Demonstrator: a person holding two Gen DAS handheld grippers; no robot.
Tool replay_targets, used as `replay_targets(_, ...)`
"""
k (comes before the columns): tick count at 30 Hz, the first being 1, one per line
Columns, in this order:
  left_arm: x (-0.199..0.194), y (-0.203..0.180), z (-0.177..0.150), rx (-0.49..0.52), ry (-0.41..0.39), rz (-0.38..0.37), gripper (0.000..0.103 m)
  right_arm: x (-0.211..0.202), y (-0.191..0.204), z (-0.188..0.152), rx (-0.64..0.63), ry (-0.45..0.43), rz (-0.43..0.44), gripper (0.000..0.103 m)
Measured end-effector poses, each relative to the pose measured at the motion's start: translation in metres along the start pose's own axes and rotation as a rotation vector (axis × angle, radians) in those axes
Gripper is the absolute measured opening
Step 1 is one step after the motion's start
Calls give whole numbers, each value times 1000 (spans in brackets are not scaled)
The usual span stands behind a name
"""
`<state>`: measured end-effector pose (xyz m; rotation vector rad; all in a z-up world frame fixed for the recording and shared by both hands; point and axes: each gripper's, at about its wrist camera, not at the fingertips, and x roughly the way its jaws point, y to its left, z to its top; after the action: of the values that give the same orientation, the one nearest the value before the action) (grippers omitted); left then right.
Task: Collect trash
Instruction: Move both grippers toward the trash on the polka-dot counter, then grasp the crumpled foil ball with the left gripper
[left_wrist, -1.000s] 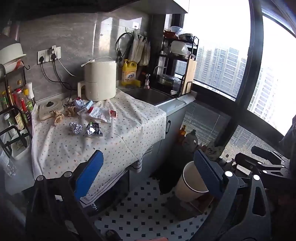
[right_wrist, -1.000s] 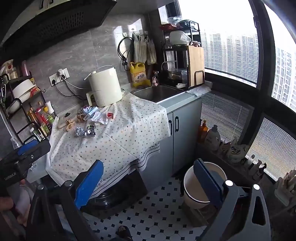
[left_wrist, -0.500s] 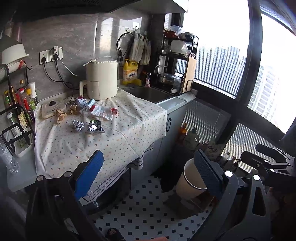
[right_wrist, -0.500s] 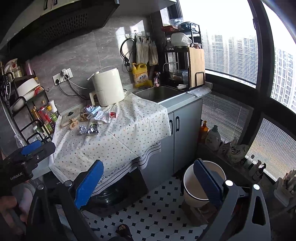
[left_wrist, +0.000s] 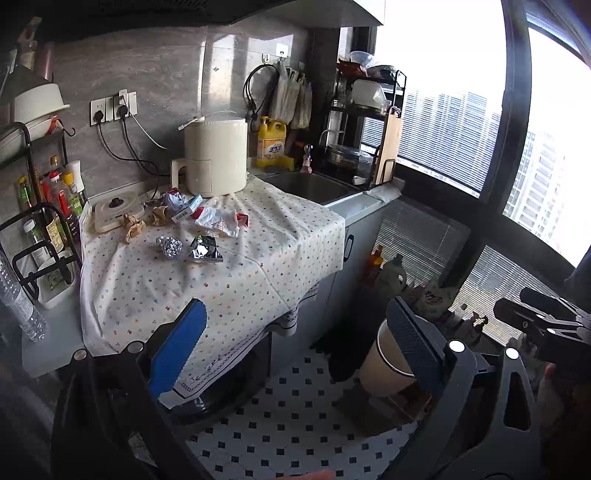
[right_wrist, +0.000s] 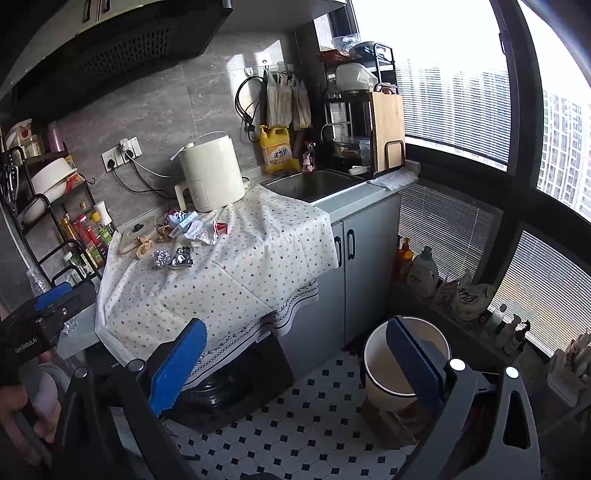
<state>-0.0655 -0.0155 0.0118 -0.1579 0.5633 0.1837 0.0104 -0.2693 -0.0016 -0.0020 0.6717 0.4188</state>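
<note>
**Counter and the items resting on it**

The counter (right_wrist: 373, 194) is draped with a dotted cloth (right_wrist: 236, 273) hanging over its front edge. On the cloth: a cream appliance (right_wrist: 210, 173) at the back; before it a cluster of crumpled wrappers (right_wrist: 201, 230), brown paper scraps (left_wrist: 135, 227), a foil ball (left_wrist: 170, 246) and a dark foil packet (left_wrist: 205, 250) just beside it. A flat cream box (left_wrist: 116, 210) lies at the cloth's left edge. A sink (right_wrist: 314, 182) is set into the counter to the right.

The left gripper (left_wrist: 295, 350) hangs in the air with its blue-padded fingers (left_wrist: 177, 350) spread wide, gripping nothing. The right gripper (right_wrist: 295, 354) is likewise held level, its jaws wide apart and bare, to the right of the left one.
</note>
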Motion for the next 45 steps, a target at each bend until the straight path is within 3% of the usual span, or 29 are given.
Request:
replay_targets(14,6,-2,11,-12,5,7,97,8,2,5,21,7,18,95)
replay_targets(26,25,22,16,-57,19,29,97,25,15,20,-12,27,23,95)
replay_targets(35,67,49,32,-40,52,17,97,64,35,39,-23,20,19,96)
replay_targets(45,139,114,45,-50,125,21,97,154,82,63,-38,106,67,95)
